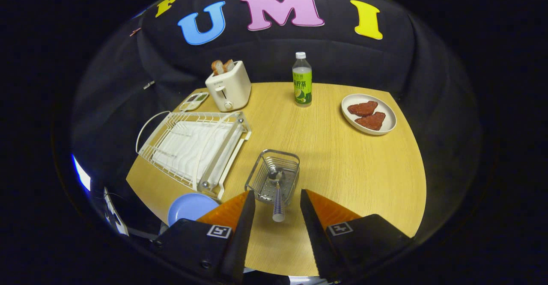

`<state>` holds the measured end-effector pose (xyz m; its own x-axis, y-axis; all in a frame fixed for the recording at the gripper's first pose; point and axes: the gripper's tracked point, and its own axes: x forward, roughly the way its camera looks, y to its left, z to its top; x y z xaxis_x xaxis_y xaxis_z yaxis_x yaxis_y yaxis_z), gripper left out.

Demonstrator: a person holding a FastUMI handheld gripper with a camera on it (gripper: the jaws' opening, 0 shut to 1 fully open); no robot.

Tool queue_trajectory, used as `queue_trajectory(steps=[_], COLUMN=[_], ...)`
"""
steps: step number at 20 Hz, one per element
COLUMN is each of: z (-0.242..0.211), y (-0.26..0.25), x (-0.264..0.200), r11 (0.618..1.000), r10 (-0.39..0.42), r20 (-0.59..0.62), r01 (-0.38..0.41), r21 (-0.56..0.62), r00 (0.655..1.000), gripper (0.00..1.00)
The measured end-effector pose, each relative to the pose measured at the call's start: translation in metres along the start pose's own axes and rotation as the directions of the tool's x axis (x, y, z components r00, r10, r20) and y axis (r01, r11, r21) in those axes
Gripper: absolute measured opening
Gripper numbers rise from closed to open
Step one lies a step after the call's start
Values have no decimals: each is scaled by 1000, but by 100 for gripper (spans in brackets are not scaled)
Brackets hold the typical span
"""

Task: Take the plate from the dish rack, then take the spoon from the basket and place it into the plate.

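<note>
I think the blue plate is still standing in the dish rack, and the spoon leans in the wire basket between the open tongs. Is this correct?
Not quite. In the gripper view the blue plate lies on the table beside the dish rack, not in it. The rest holds: the spoon leans in the wire basket, its handle between the open tongs.

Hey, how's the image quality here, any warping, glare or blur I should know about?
Gripper view: strong fisheye warp bends the table edge and dish rack; even lighting, soft shadows under the basket; spoon sharp between the open hand-held gripper fingers; a bright glare streak beside the rack's near corner.
</note>
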<state>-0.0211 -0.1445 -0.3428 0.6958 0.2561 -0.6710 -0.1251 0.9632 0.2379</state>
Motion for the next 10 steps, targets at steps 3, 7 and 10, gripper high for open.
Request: queue_trajectory(steps=[3,7,10], z=[-15,-19,-9], y=[-1,-1,-4], x=[17,22,14], r11=[1000,995,992], r10=[-10,-1,-4], r20=[-53,-67,-22], r01=[11,8,7], r21=[20,95,126], r00=[999,998,1000], gripper=[46,20,15])
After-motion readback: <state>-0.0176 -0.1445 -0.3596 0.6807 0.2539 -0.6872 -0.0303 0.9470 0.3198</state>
